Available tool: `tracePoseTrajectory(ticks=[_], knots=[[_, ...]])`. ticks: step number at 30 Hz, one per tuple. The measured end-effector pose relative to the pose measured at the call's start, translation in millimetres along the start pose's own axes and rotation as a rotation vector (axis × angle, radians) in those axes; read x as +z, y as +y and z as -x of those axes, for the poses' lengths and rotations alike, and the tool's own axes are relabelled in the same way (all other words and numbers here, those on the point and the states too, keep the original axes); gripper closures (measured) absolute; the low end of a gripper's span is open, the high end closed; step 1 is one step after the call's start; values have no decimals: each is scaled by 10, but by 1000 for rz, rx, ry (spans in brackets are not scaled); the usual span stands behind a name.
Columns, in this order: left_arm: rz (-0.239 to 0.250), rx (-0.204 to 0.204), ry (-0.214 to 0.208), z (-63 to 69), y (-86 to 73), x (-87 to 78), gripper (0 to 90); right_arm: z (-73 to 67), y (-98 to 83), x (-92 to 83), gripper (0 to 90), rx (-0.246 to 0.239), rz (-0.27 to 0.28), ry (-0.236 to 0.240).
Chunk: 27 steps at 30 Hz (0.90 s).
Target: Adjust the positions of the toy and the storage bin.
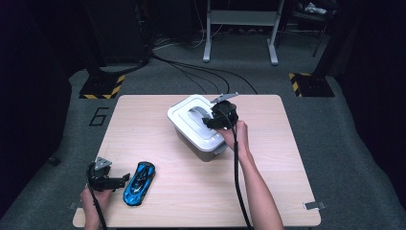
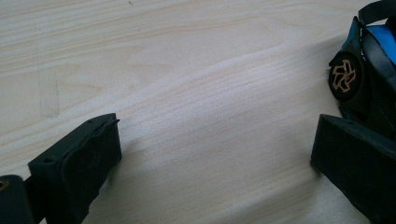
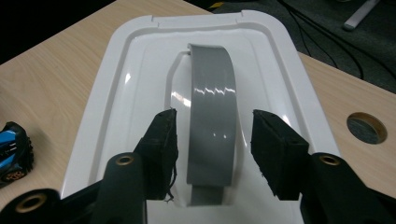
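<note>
A white-lidded storage box [image 1: 201,127] sits on the wooden table [image 1: 268,182], slightly far of centre. Its lid [image 3: 140,60] is closed and carries a grey arched handle [image 3: 212,116] along its middle.

The right gripper [image 3: 214,149] is positioned directly above the lid. Its jaws are spread moderately and straddle the grey handle, one on each side, with a gap to the handle on both sides (no contact is visible).

The left gripper [image 1: 107,181] rests low at the near left corner of the table. Its jaws are spread wide over bare wood and hold nothing.

A blue toy car [image 1: 140,183] lies on the table just right of the left gripper. In the left gripper view, one wheel of the car [image 2: 344,75] sits close beside one jaw.
</note>
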<state>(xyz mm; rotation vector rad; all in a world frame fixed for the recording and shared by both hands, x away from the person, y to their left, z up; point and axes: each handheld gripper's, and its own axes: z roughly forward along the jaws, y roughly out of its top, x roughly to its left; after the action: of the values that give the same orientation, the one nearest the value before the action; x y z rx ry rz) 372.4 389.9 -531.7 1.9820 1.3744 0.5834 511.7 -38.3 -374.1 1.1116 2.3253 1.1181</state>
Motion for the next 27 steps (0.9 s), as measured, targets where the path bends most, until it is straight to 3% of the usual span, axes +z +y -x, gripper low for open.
tracePoseTrajectory(ticks=[1,2,4,9,13,21,23,27], knots=[[0,0,0,0,0,0,14,-6,22,25,535,4,0,6],[0,0,0,0,0,0,13,-13,52,67,615,-18,-5,-2],[0,0,0,0,0,0,14,-20,56,85,647,-27,-4,-7],[5,-1,0,1,-2,4,14,-6,29,76,669,16,-1,-13],[0,0,0,1,0,0,13,-36,19,17,671,22,-28,-69],[-1,0,0,0,0,-1,14,-49,-64,-94,670,59,-37,-123],[-1,0,-1,0,0,-1,14,-37,-96,-121,661,72,-31,-121],[0,0,0,0,0,0,13,22,-162,-237,491,62,-12,-108]])
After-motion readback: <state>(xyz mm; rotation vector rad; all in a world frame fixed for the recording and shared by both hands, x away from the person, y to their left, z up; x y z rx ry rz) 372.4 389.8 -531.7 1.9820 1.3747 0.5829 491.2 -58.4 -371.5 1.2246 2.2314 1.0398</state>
